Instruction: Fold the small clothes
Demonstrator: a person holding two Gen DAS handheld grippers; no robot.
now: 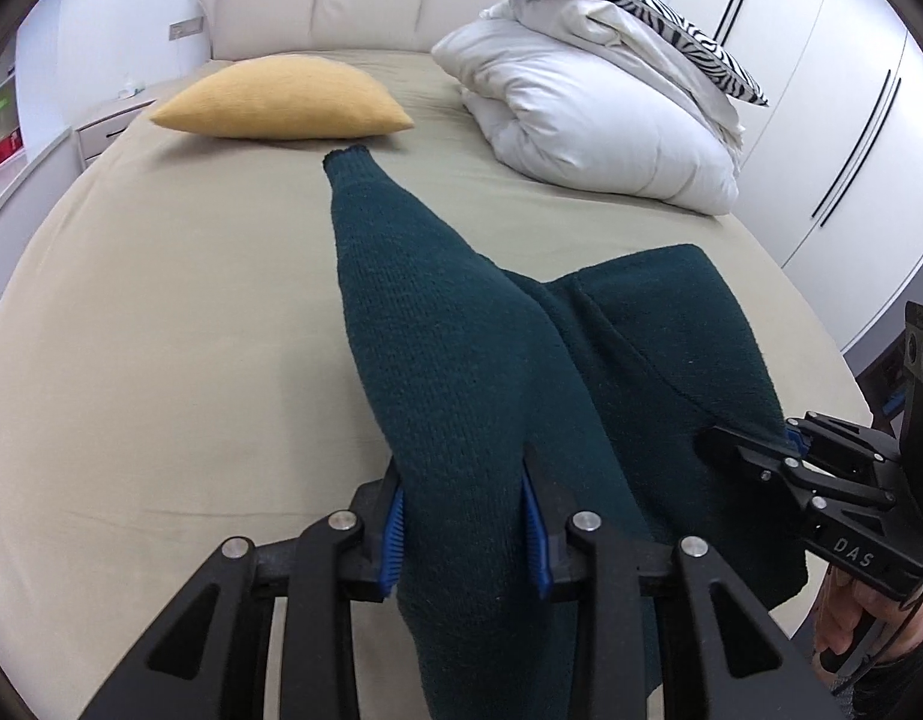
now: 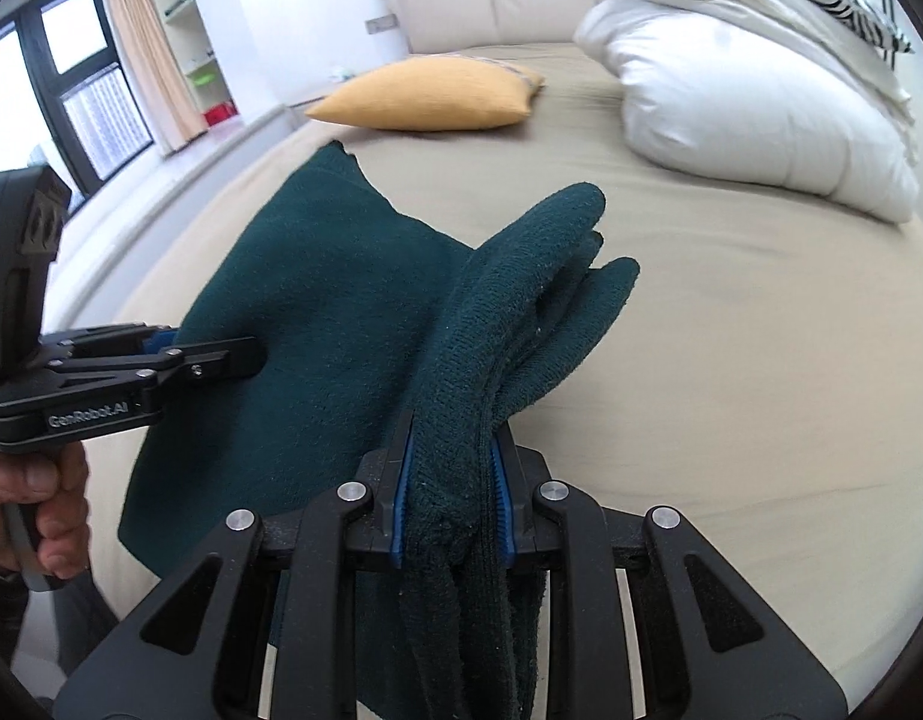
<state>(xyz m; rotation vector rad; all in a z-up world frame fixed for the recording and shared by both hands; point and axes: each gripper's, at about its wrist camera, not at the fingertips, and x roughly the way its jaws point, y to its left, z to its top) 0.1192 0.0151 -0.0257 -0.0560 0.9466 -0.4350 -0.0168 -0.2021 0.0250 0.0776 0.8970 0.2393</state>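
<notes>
A dark green knit sweater (image 1: pixel 461 360) hangs lifted above the beige bed sheet (image 1: pixel 161 360). My left gripper (image 1: pixel 466 531) is shut on a bunched part of it, and one sleeve stretches away toward the yellow cushion. My right gripper (image 2: pixel 452 504) is shut on a thick folded edge of the same sweater (image 2: pixel 317 312). In the left wrist view the right gripper (image 1: pixel 755 450) shows at the right edge, biting the cloth. In the right wrist view the left gripper (image 2: pixel 221 360) enters from the left, held by a hand (image 2: pixel 35 504).
A yellow cushion (image 1: pixel 281 99) lies near the padded headboard (image 1: pixel 317 0). A folded white duvet (image 1: pixel 593 120) with a zebra-print pillow (image 1: pixel 629 6) on top fills the bed's far right. White wardrobes (image 1: pixel 833 120) stand right; a window (image 2: pixel 83 102) and shelves stand left.
</notes>
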